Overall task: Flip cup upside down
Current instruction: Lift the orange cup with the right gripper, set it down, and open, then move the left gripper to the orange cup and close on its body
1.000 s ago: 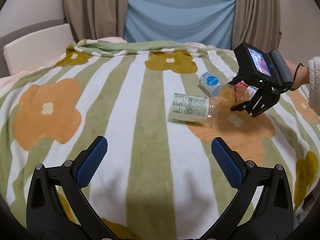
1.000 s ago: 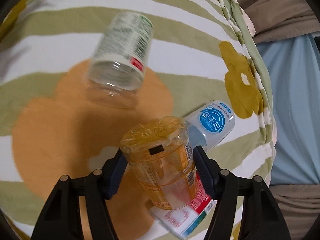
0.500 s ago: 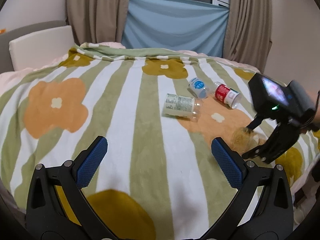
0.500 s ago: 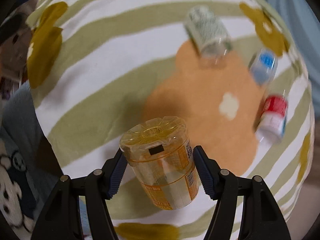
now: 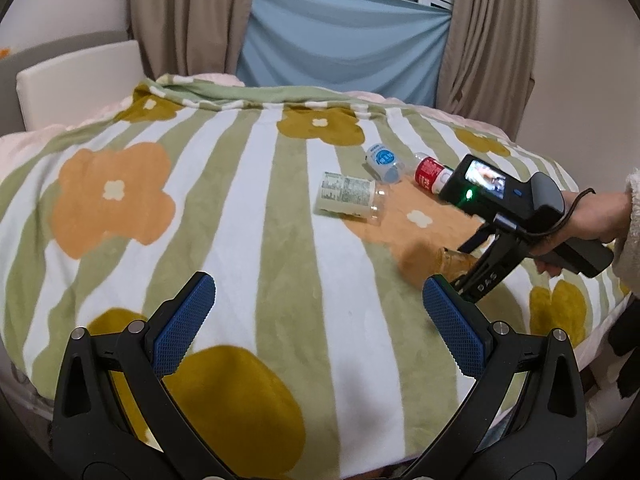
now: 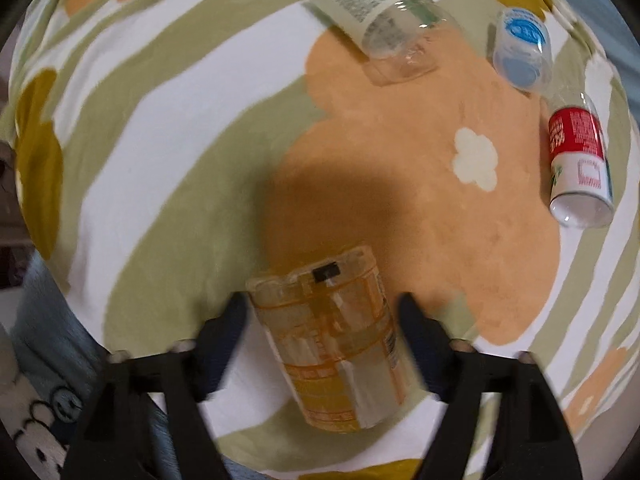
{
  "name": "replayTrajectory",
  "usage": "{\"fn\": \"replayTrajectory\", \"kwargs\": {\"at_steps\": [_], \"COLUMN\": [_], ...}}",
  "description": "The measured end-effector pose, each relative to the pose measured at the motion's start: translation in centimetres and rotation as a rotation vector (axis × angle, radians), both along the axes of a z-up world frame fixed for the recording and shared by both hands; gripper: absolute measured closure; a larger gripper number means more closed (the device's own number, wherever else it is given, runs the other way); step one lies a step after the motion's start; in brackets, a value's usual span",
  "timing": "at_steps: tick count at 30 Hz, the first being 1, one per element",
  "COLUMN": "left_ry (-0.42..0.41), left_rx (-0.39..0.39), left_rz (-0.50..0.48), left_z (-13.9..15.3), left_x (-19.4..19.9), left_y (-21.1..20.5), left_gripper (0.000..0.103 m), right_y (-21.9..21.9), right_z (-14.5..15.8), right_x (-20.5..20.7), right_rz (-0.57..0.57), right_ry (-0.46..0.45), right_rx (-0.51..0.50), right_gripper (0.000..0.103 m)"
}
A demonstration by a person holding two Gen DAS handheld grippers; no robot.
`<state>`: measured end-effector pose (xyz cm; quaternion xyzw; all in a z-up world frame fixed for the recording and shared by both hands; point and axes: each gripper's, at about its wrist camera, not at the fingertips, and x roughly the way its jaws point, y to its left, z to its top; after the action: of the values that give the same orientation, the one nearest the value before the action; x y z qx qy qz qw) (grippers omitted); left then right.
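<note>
While the left gripper (image 5: 318, 320) hangs wide and empty over the near edge of the striped flower blanket (image 5: 120, 208), the change sits further right. Half a second ago the right gripper (image 6: 322, 314) held the orange cup (image 6: 332, 344) clamped between its pads, lifted clear of the bed; now its fingers (image 6: 228, 320) stand apart from the cup's walls with a visible gap on both sides, so the jaws have opened to a middling width and hold nothing. The cup now looks to rest on the blanket with its closed, ribbed base toward the camera and its mouth down, at the near edge of the orange flower, though motion blur makes its exact tilt hard to judge. From the left wrist view it shows only as an orange smear beside the right gripper's fingers. Further right, well apart from the cup, the clear labelled bottle (image 6: 376, 12), the blue-capped cup (image 6: 520, 48) and the red-labelled cup (image 6: 576, 156) lie on their sides as before. Judged from this, the flip is essentially done and only a clean withdrawal is left, without nudging the cup over.
</note>
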<state>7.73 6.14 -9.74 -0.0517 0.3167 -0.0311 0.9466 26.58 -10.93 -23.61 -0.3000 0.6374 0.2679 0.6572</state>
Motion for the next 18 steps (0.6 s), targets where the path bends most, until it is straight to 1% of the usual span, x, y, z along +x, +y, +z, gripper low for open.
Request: {"fn": "replayTrajectory", "kwargs": {"at_steps": [1,2,4,5,6,9,11,13,15,16,18], "left_ry": [0.007,0.017,0.036,0.046,0.058,0.124,0.192,0.265,0.389,0.429,0.548], "left_rx": [-0.006,-0.011,-0.028,-0.038,-0.052,-0.14,-0.222,-0.324,-0.428,-0.463,-0.566], "left_rz": [-0.002,-0.002,-0.003,-0.003,-0.002,-0.008,-0.01,-0.02,0.005,0.018,0.075], "left_z": [0.0,0.0,0.0,0.1,0.1,0.2,-0.2,-0.8,-2.4,-3.1,-5.4], "left_x": [0.1,0.2,0.4,0.6,0.9,2.3,3.6,5.1,7.4,8.1,9.9], "left_y": [-0.2,-0.4,-1.0,-1.2,-1.6,-3.2,-4.3,-5.8,-7.7,-8.4,-9.8], "left_gripper": [0.0,0.0,0.0,0.0,0.0,0.0,0.0,0.0,0.0,0.0,0.0], "right_y": [-0.4,-0.8,-1.9,-2.7,-3.4,-6.3,-8.7,-10.6,-13.1,-14.5,-17.2], "right_z": [0.4,0.8,1.5,2.1,2.8,5.4,7.6,10.1,11.9,12.7,13.7], "right_x": [0.1,0.1,0.2,0.1,0.0,-1.5,-2.7,-4.5,-6.4,-7.7,-10.0], "right_rz": [-0.02,-0.039,-0.074,-0.091,-0.097,-0.109,-0.139,-0.194,-0.246,-0.255,-0.292], "right_ry": [-0.011,-0.011,0.024,0.03,0.014,-0.104,-0.182,-0.235,-0.337,-0.398,-0.498], "right_rx": [0.033,0.069,0.129,0.171,0.21,0.324,0.41,0.494,0.589,0.638,0.721], "right_gripper": [0.005,0.001,0.001,0.001,0.001,0.001,0.001,0.001,0.001,0.001,0.001]}}
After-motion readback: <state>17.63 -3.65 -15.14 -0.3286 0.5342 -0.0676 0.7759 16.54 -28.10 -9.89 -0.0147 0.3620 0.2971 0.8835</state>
